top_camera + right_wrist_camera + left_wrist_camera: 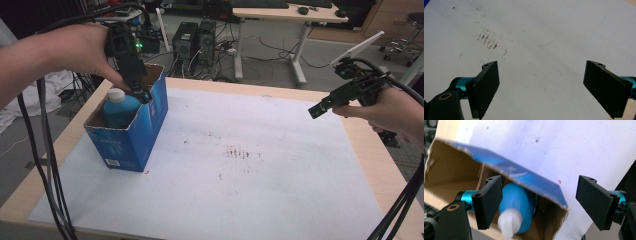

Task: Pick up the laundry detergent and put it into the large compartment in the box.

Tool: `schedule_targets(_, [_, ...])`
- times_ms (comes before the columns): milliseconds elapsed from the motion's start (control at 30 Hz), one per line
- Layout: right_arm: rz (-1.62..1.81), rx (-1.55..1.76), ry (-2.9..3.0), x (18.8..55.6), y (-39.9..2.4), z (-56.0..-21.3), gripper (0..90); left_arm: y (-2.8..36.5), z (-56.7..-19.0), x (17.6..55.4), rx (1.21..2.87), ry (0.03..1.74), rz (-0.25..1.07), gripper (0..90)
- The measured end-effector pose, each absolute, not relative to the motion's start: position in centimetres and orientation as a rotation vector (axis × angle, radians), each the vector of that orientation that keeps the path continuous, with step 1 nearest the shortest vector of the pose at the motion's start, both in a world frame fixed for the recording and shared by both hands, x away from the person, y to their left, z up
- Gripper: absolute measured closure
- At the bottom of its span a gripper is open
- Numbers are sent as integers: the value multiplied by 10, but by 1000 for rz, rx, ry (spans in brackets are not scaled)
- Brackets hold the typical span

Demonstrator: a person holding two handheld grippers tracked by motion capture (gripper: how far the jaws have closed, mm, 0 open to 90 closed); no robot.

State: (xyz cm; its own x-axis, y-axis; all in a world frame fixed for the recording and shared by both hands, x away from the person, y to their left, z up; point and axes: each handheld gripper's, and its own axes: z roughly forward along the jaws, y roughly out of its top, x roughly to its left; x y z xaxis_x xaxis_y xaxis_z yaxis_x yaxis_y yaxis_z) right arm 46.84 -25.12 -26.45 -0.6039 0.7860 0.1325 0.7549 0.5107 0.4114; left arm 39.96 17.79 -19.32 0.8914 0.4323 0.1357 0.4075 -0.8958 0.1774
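An open blue cardboard box (135,131) stands at the table's left side. Inside it sits a blue bottle (120,111) with a white cap (115,94). My left gripper (142,94) hangs over the box's opening, just right of the cap. In the left gripper view its jaws stand wide apart above the box (534,182) and the bottle (515,205), touching neither; the left gripper (540,203) is open. At the right side, my right gripper (316,111) hovers above the white sheet. The right gripper (541,87) is open with bare paper between its jaws.
A white paper sheet (240,165) with brownish stains (236,152) covers most of the wooden table (372,155). Black cables (47,165) hang over the left edge, and more (400,210) at the right. Computer towers (192,40) and a desk stand behind.
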Motion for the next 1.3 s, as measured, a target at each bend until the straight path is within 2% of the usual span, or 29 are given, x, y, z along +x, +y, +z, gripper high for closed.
schedule_targets(467, [657,1371,2641,456,-260,-257,127,118,-212,397,2926,444,222,215])
schedule_targets(767, [638,1325,2667,450,-253,-255,127,88,-228,403,2913,375,237,214])
schedule_targets(1300, [622,1309,2673,443,-254,-254,127,68,-242,409,2916,346,214,215])
